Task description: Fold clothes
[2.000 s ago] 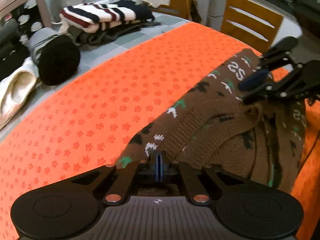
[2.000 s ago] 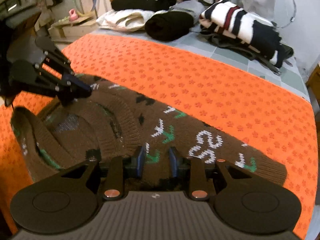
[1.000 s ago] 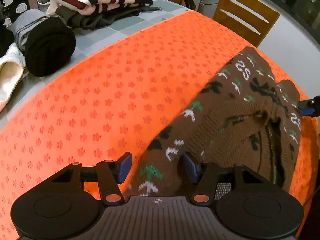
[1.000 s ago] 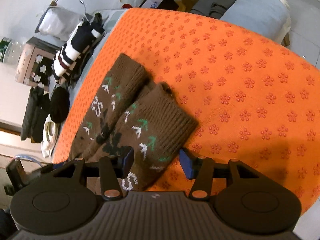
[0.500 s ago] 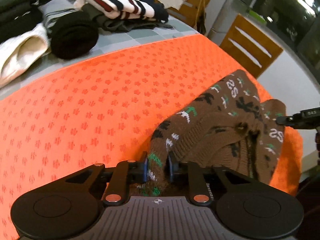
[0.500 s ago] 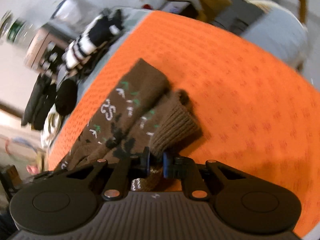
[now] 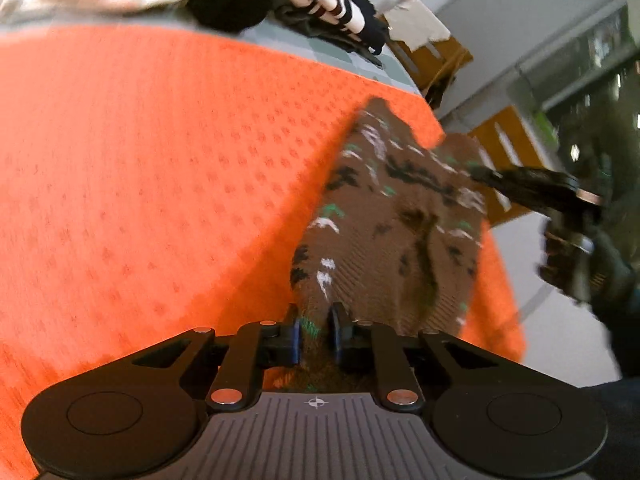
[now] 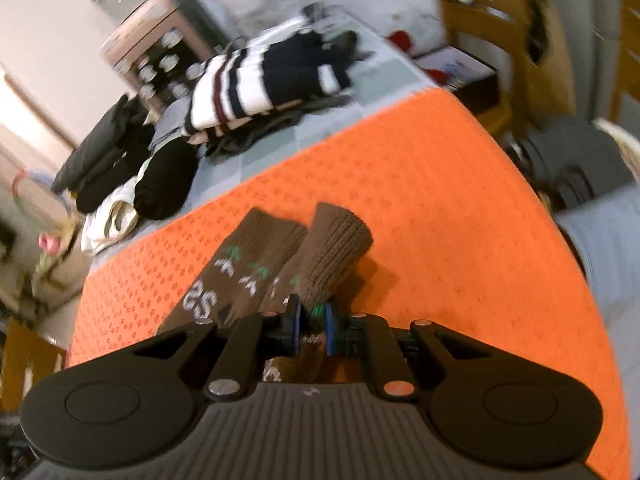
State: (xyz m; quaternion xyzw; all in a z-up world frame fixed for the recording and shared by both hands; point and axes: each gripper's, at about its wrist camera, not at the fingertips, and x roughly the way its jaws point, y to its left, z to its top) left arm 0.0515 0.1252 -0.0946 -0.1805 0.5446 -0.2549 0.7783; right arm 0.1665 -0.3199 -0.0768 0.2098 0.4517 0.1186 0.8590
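A brown knitted sweater with white, green and black patterns is lifted partly off the orange mat. My left gripper is shut on its near edge. My right gripper is shut on another edge of the sweater, whose two ribbed sleeve ends rest on the orange mat. In the left wrist view the right gripper shows at the sweater's far right side, held by a gloved hand. The view is blurred by motion.
Folded clothes lie at the table's back: a striped sweater, a black roll, a cream garment and dark folded pieces. Wooden chairs stand beyond the table's right edge. A grey cushion is at the right.
Both grippers opened, moved to new edges of the sweater and shut on them. They have now raised the sweater and the views have swung.
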